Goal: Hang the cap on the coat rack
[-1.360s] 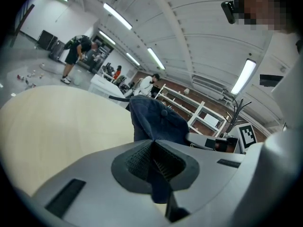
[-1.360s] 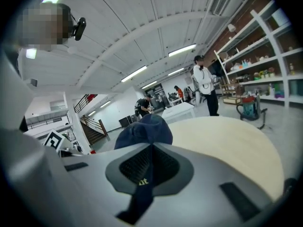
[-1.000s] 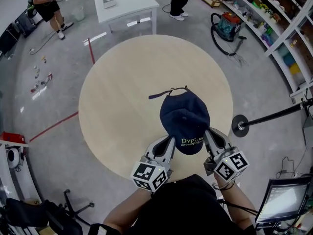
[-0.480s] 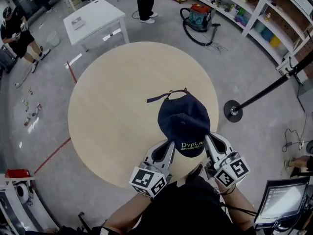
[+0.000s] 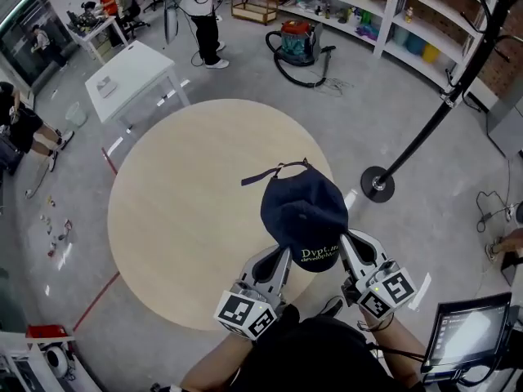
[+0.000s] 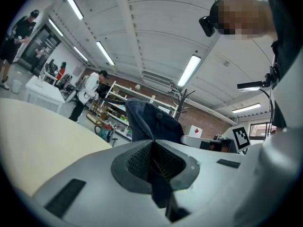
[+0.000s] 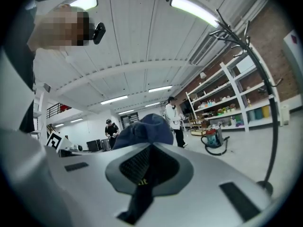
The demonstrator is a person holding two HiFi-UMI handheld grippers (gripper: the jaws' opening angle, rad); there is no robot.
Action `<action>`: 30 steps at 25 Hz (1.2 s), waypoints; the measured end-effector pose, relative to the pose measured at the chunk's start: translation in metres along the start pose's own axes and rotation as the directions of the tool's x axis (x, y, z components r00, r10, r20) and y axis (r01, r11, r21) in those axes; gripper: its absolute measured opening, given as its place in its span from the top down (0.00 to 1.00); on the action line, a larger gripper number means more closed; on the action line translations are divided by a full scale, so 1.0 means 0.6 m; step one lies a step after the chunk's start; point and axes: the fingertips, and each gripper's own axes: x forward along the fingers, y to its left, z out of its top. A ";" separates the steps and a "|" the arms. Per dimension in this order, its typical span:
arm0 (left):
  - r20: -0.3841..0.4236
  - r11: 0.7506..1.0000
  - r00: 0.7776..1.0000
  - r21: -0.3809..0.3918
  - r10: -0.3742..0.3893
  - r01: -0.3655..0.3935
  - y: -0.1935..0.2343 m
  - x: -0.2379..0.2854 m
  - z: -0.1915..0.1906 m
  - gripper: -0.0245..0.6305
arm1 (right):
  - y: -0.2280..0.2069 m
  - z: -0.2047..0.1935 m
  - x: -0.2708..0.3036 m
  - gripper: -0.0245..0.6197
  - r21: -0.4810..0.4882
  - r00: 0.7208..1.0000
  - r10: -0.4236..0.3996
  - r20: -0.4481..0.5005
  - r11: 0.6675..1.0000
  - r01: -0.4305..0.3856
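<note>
Both grippers were clamped shut on the cap (image 5: 304, 209). The left gripper (image 5: 283, 256) pinched the near rim on its side and the right gripper (image 5: 346, 242) did the same on its side, with dark cloth caught between each pair of jaws. The cap stood just ahead of them, crown up and strap at the far end, apparently lifted clear of the round table (image 5: 180, 211). The coat rack (image 5: 425, 125) lay to the right of both grippers and somewhat ahead, its base (image 5: 377, 184) on the floor just beyond the table's edge. Its pole ran upright, and its hooks (image 7: 227, 32) sat high above the jaws in the right gripper view. The right gripper was the nearer one, so the carry would probably go rightward and well upward, the cap's opening leading onto a hook. The pale wooden table was bare below the cap. Around it spread a grey workshop floor, with shelves (image 5: 359, 6) along the far wall, a vacuum cleaner (image 5: 298, 39), a small white table (image 5: 135, 68) and several people working at the far left.
</note>
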 end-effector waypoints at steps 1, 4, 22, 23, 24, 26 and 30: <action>-0.003 1.000 1.000 0.005 -0.006 0.006 -0.016 0.006 -0.002 0.93 | -0.008 0.006 -0.014 0.94 0.002 1.000 -0.005 0.008 1.000 0.005; -0.011 0.999 0.999 0.030 -0.031 0.032 -0.065 0.028 -0.013 0.93 | -0.039 0.023 -0.058 0.94 0.008 0.999 -0.023 0.043 1.000 0.022; -0.042 0.976 0.986 0.144 -0.159 0.163 -0.304 0.141 -0.049 0.93 | -0.172 0.092 -0.286 0.94 0.018 0.974 -0.112 0.196 0.994 0.111; -0.043 0.973 0.984 0.146 -0.172 0.176 -0.321 0.150 -0.053 0.93 | -0.182 0.098 -0.303 0.94 0.015 0.972 -0.120 0.204 0.993 0.120; -0.045 0.971 0.982 0.146 -0.184 0.189 -0.338 0.159 -0.057 0.93 | -0.192 0.103 -0.319 0.94 0.012 0.969 -0.128 0.210 0.992 0.129; -0.050 0.967 0.977 0.144 -0.207 0.212 -0.369 0.176 -0.066 0.93 | -0.212 0.111 -0.350 0.94 0.002 0.965 -0.147 0.218 0.989 0.150; -0.061 0.945 0.961 0.174 -0.269 0.276 -0.427 0.206 -0.093 0.93 | -0.249 0.124 -0.408 0.94 -0.015 0.952 -0.193 0.236 0.979 0.202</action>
